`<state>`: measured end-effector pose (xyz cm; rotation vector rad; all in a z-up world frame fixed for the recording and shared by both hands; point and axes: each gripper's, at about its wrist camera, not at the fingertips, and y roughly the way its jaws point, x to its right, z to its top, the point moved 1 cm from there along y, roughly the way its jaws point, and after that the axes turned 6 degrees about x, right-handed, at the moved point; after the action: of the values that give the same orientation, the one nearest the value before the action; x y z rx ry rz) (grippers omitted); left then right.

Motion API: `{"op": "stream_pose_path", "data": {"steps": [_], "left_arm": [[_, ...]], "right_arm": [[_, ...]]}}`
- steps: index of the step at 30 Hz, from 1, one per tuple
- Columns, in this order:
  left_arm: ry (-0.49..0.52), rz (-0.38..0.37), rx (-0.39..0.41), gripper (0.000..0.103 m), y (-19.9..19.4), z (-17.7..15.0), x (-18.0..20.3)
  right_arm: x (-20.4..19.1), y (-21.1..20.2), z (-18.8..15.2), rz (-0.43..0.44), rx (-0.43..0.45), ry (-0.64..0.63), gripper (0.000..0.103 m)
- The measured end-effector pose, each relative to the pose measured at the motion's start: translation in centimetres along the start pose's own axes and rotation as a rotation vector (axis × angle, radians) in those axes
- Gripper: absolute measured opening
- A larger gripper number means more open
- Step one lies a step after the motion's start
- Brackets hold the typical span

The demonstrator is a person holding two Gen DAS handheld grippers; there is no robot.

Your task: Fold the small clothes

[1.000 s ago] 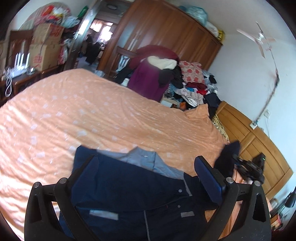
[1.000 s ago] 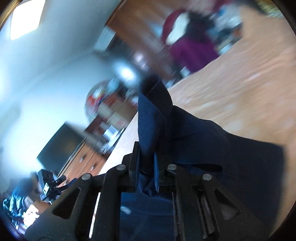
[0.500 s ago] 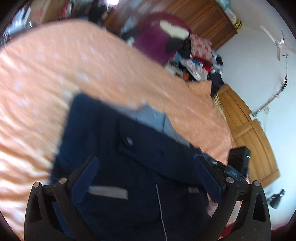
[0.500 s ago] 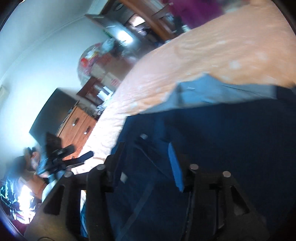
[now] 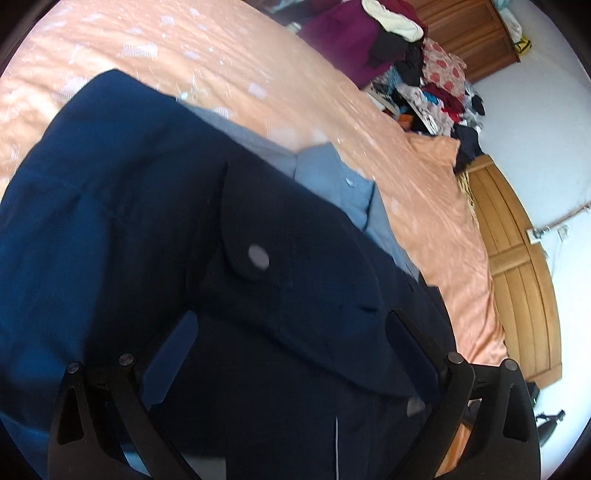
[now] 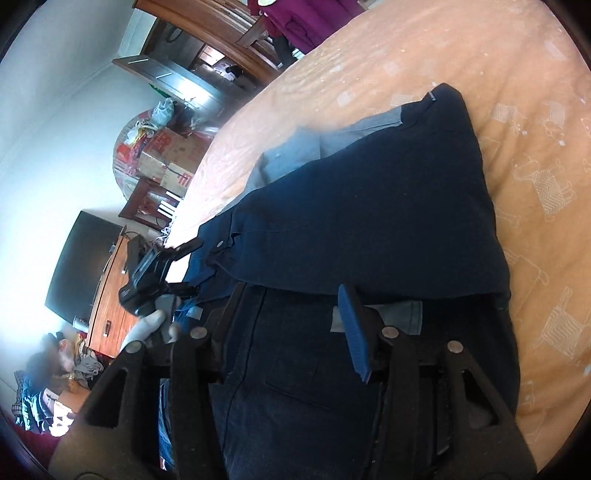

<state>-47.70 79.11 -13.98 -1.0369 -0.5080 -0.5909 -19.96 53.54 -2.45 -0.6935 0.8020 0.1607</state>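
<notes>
A navy jacket (image 5: 147, 221) with a grey collar (image 5: 332, 177) lies flat on the orange bedspread (image 5: 258, 55). A pocket flap with a snap button (image 5: 258, 254) faces up. My left gripper (image 5: 291, 343) hovers open close above the jacket, with only the lying cloth beneath its fingers. In the right wrist view a navy panel (image 6: 369, 221) is folded over the jacket's body. My right gripper (image 6: 291, 317) stands open at that panel's near edge and holds nothing. A hand (image 6: 147, 325) holds the left gripper at the jacket's left edge.
A heap of clothes (image 5: 424, 74) and a wooden wardrobe (image 5: 472, 33) stand beyond the bed. A wooden headboard (image 5: 517, 277) runs along the right. Cardboard boxes (image 6: 166, 155), a dark screen (image 6: 81, 262) and a wooden cabinet (image 6: 107, 295) sit on the left.
My right gripper has let go of the navy cloth it held up; that cloth now lies folded over the jacket. My left gripper has dropped closer to the jacket.
</notes>
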Motion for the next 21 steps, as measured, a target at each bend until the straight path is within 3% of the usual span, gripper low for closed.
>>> {"op": "stream_pose_path", "data": {"steps": [5, 7, 9, 10, 11, 14, 16, 18, 20, 21], "left_arm": [[-0.005, 0.0, 0.071, 0.097, 0.9, 1.0, 0.2], [-0.012, -0.039, 0.067, 0.062, 1.4, 1.4, 0.1], [-0.018, -0.068, 0.09, 0.052, 1.1, 1.5, 0.0], [-0.012, -0.103, 0.114, 0.038, 0.1, 1.6, 0.3], [-0.005, -0.113, 0.132, 0.034, -0.8, 1.8, 0.5], [0.031, -0.145, 0.217, 0.033, -5.0, 2.3, 0.9], [0.04, -0.116, 0.247, 0.033, -6.2, 2.8, 0.0], [0.004, -0.068, 0.2, 0.033, -5.1, 3.2, -2.3], [-0.049, -0.118, 0.112, 0.033, -3.7, 2.2, -3.5], [-0.038, -0.14, 0.099, 0.048, -3.8, 1.6, -2.9]], "right_arm": [[0.0, -1.7, 0.1, -0.026, 0.039, -0.042, 0.049], [0.7, -2.9, 0.0, -0.055, 0.06, -0.039, 0.049], [1.5, -3.9, 0.1, -0.087, 0.08, -0.033, 0.049], [2.0, -4.5, 0.2, -0.109, 0.09, -0.03, 0.049], [2.6, -5.3, 0.2, -0.136, 0.099, -0.032, 0.049], [3.8, -6.1, 0.3, -0.174, 0.106, -0.032, 0.049], [4.6, -5.8, 0.3, -0.202, 0.094, -0.039, 0.049], [5.2, -5.0, 0.3, -0.244, 0.064, -0.064, 0.049], [4.7, -4.6, 0.2, -0.268, 0.055, -0.112, 0.049], [4.5, -4.6, 0.1, -0.269, 0.052, -0.132, 0.049]]}}
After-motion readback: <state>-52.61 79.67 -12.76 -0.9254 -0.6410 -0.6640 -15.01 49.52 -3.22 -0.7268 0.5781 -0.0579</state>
